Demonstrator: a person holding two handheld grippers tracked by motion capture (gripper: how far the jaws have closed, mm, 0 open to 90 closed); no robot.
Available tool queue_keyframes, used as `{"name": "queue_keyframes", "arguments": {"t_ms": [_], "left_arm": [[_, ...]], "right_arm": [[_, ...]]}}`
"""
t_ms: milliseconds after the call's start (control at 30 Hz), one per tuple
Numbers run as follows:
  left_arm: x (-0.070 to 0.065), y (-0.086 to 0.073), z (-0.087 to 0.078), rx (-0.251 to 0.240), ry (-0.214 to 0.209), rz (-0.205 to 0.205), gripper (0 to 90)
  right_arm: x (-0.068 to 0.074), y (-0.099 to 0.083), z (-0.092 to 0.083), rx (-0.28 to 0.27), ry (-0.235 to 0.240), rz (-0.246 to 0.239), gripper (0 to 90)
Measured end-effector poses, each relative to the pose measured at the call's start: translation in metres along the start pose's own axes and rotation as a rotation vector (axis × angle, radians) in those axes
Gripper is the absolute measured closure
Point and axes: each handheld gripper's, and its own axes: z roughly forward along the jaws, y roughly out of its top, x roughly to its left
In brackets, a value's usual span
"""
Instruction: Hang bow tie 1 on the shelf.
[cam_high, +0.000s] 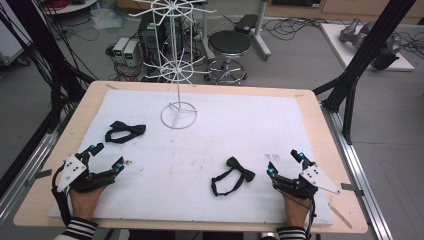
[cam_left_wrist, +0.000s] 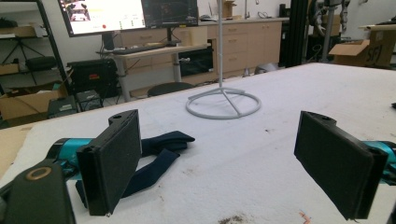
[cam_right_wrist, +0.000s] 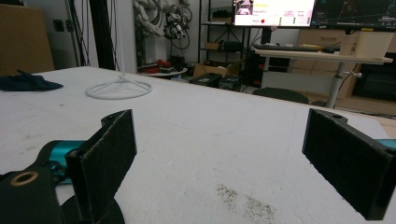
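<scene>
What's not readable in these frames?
- Left bow tie: left gripper view, partly hidden behind that gripper's own near jaw.
- Wire rack: top cut off by the high view's upper edge.
- Monitor text: right gripper view, too small.

2 black bow ties lie flat on the white mat: the left bow tie (cam_high: 125, 131) near the left gripper, the right bow tie (cam_high: 233, 177) with its strap looped toward the front edge

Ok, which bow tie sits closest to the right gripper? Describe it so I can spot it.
On the white mat, look near the front edge, right of centre. The bow tie lies just left of the right gripper, its strap looped open, unlike the other bow tie by the wire stand.
</scene>
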Motion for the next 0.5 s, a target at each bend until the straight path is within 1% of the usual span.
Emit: {"name": "queue_keyframes", "arguments": {"t_ms": [200,300,367,433,467,500], "left_arm": [[0.0002,0.0001,0.0002,0.003,-0.001,0.0,15.4],[0.0012,0.0,0.0001,0.001,-0.003,-0.009,15.4],[0.0019,-0.0003,0.0,-0.002,-0.003,-0.024,15.3],[0.0028,-0.0004,-0.0005,-0.007,-0.002,-0.031,15.3],[0.0034,-0.0005,-0.0008,-0.008,0.003,-0.04,15.3],[0.0034,-0.0005,-0.0008,-0.008,0.003,-0.04,15.3]], "right_arm": [[-0.0014,0.0,0.0,-0.003,-0.001,-0.002,9.3],[-0.0013,0.0,0.0002,-0.004,-0.001,-0.003,9.3],[-0.0001,-0.0001,-0.0004,-0.007,0.001,-0.002,9.3],[-0.0005,-0.0004,-0.001,-0.016,0.0,-0.008,9.3],[-0.0005,-0.0006,-0.0014,-0.02,0.001,-0.004,9.3],[-0.0003,-0.0007,-0.002,-0.021,-0.001,0.002,9.3]]}}
